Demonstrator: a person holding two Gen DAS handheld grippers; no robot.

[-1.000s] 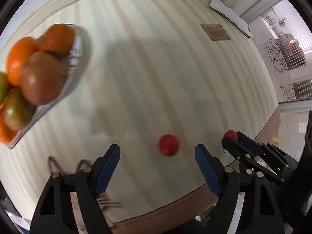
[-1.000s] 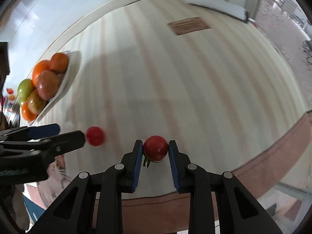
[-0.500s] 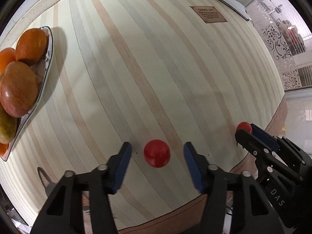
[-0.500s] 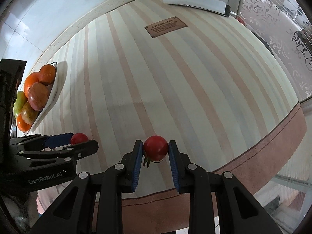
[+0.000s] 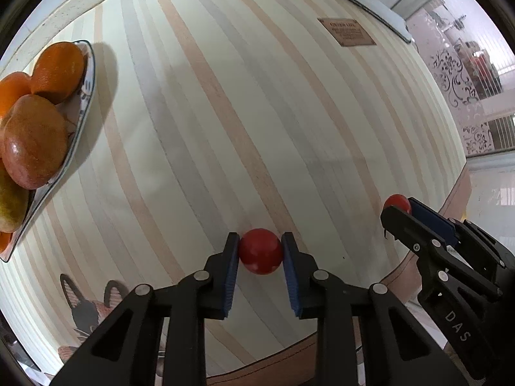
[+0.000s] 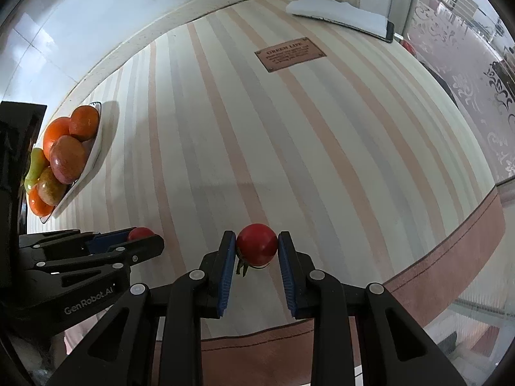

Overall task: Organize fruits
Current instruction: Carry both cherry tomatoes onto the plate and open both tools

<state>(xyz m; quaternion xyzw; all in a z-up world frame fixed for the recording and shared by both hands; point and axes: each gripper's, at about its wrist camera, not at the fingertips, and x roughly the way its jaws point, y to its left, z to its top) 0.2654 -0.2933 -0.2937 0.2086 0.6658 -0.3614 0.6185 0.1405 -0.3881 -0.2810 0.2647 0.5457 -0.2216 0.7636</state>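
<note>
1. Left claw (image 5: 260, 251): both blue pads pressed on 1 red tomato (image 5: 260, 251), low over the striped worktop (image 5: 257, 112); can't tell if the fruit is lifted or resting.
2. Right claw (image 6: 257, 248): clenched on a 2nd red tomato w/ green stem (image 6: 257, 248), stem hanging at its lower left, near the worktop's front edge.
3. Count: 2 tomatoes, 1 per claw; 2 claws side by side, apart from each other.
4. Fruit plate (image 6: 93, 157) at far left of worktop, well apart from both claws: approx. 3 oranges, 2 reddish-brown fruits, 1 green one seen from the right-wrist cam.
5. Other items: 1 brown plaque (image 6: 289, 54) reading "GREEN LIFE" toward the back; 1 white folded cloth (image 6: 341, 16) at the back right corner; a cat-face print (image 5: 90, 308) on the cloth at front left.
6. Hidden/cut off: plate's left end clipped in the left-wrist cam; a dark object at the right-wrist cam's left edge covers part of the pile; plaque's small text unreadable.
</note>
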